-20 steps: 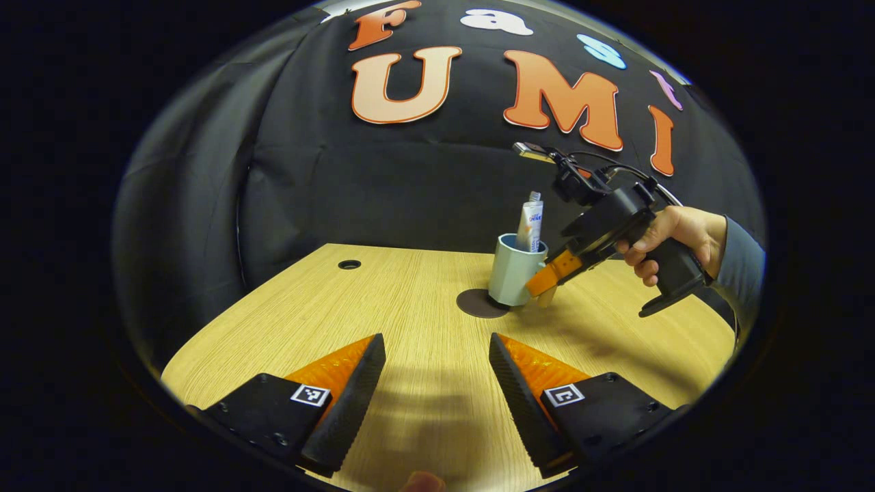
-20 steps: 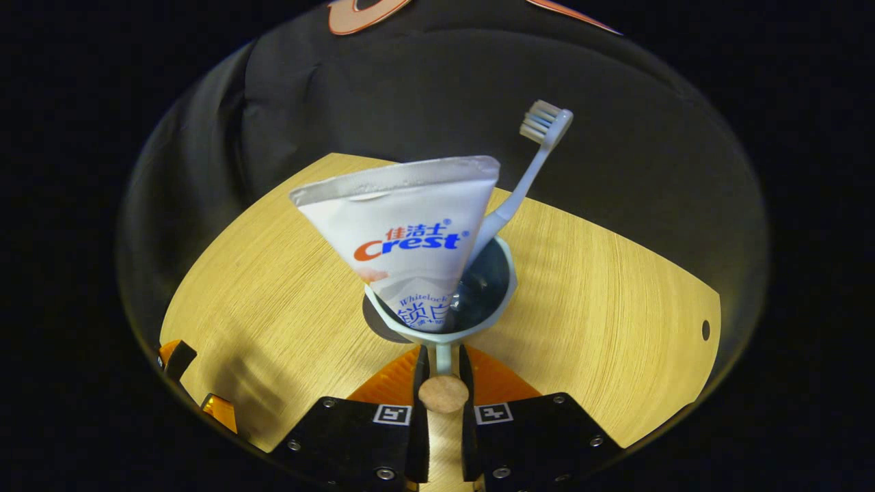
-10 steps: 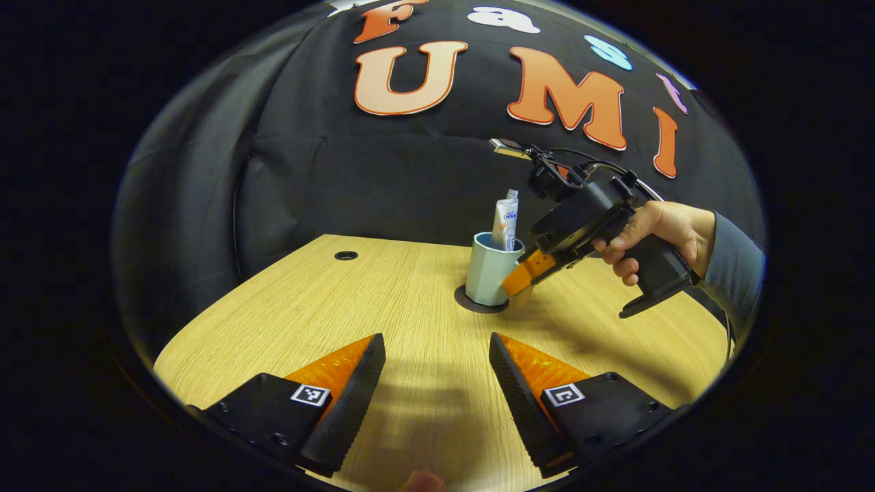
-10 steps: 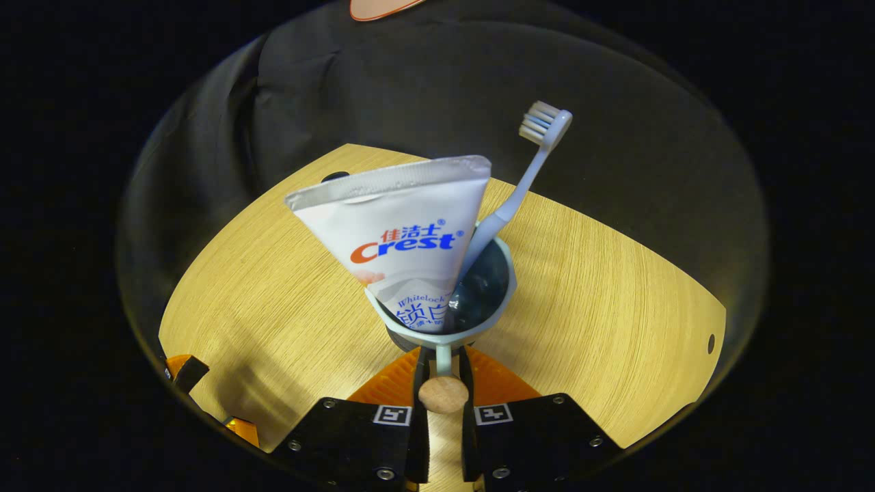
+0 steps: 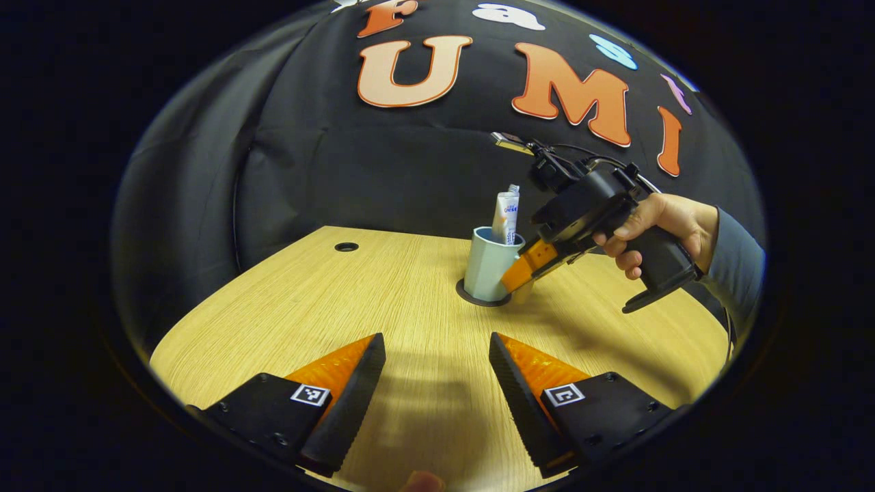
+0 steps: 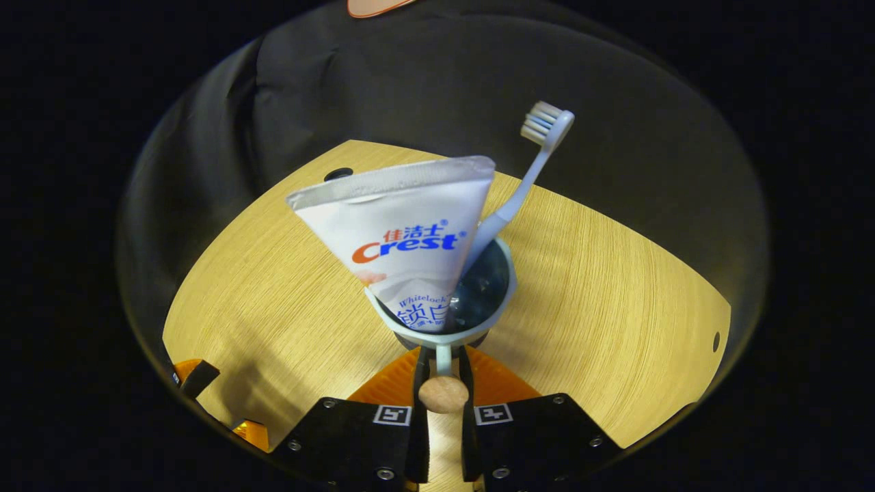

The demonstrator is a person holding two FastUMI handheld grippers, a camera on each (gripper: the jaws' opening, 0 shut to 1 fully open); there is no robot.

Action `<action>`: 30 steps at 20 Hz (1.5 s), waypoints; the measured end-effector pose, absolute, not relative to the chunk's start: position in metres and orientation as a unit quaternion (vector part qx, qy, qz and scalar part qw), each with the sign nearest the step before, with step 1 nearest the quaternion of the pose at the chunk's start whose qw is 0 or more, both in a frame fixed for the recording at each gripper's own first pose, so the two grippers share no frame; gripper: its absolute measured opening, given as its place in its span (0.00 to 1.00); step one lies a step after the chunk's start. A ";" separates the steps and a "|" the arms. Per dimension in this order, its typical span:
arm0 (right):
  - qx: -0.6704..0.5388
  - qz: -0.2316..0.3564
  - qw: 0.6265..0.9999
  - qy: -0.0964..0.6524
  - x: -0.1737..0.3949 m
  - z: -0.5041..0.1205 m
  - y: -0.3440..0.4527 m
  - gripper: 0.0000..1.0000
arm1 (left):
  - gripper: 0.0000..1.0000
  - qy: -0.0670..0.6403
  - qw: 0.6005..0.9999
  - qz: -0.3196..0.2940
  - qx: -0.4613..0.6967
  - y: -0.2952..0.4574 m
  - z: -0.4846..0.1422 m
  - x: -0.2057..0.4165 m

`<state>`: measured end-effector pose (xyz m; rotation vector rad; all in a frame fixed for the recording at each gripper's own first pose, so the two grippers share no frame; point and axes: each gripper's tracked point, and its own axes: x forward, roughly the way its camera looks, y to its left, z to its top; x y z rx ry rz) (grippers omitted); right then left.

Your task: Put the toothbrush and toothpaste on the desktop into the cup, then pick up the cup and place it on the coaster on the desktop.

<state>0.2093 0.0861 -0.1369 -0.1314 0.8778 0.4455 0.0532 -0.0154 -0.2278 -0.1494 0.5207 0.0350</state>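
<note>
Pale wood-grain surface (image 5: 410,294) fills the booth floor, with black cloth behind it. Near its middle stands the cup (image 5: 487,265), seated on the dark round coaster (image 5: 472,298), with the toothpaste (image 6: 400,239) and the toothbrush (image 6: 526,178) leaning out of it, so both loading steps look done. The right gripper (image 6: 443,369) is closed on the cup's handle, its fingers pinching that thin tab from both sides, likely because the handle gives a firmer hold than the smooth wall. A hand (image 5: 660,229) steadies it. The left gripper (image 5: 437,383) hangs wide open and empty over bare wood, well apart from the cup, probably kept clear so as not to knock it.
</note>
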 end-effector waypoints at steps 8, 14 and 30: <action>-0.049 0.229 0.890 0.391 0.207 -0.120 0.081 0.39 | 0.99 0.263 0.961 0.023 -0.078 -0.017 -0.230 0.054; -0.052 0.244 0.902 0.353 0.186 -0.100 0.062 0.69 | 0.99 0.250 0.966 0.026 -0.068 -0.018 -0.220 0.053; -0.026 0.164 0.976 0.139 0.108 -0.011 -0.086 0.85 | 0.98 0.170 0.985 -0.003 -0.031 -0.100 -0.140 0.063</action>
